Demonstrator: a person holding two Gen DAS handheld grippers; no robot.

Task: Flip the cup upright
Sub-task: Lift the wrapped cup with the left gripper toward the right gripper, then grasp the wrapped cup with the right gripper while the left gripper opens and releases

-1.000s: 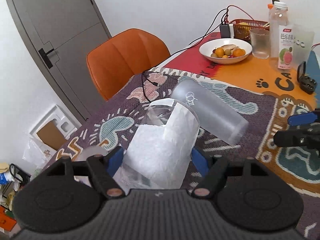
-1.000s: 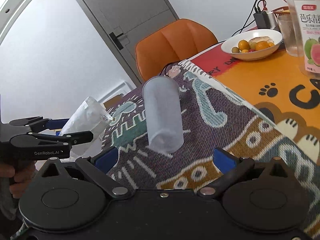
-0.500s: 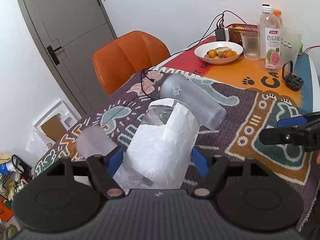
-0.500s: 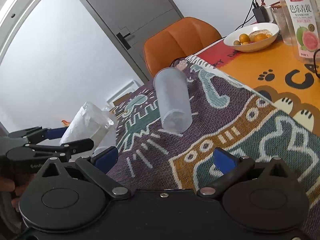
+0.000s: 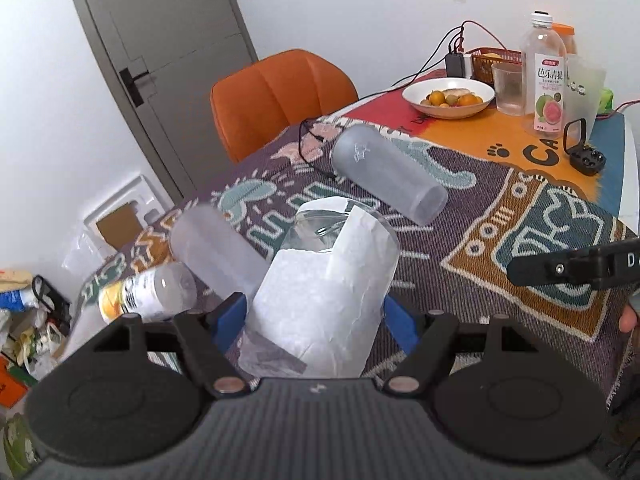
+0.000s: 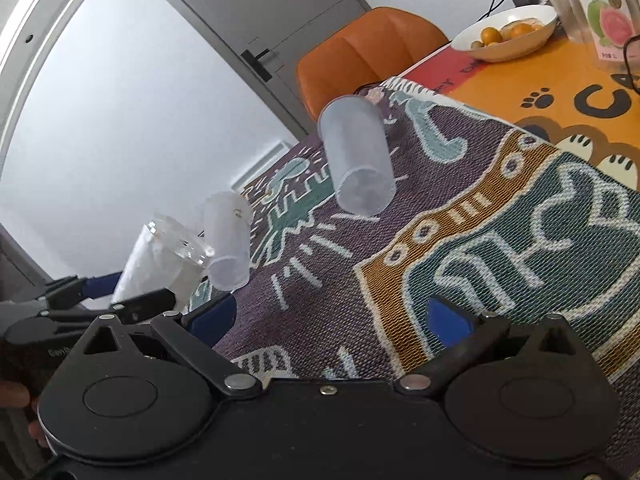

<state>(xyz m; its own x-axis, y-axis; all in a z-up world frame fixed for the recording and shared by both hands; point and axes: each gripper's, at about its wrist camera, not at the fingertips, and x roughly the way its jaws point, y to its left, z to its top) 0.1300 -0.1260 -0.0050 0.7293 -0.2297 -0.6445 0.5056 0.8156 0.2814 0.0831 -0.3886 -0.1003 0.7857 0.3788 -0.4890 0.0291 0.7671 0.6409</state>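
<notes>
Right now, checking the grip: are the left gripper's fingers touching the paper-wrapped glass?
Touching. The left wrist view shows both blue fingers pressed against the sides of the paper-wrapped glass.

This is a home dining room. A table wears a woven purple cartoon-patterned cloth (image 5: 500, 216); an orange padded chair (image 5: 280, 92) stands at its far side before a grey panelled door (image 5: 160, 40). A white bowl of fruit (image 5: 448, 98) and a guava juice bottle (image 5: 546, 76) stand near the wall.
</notes>
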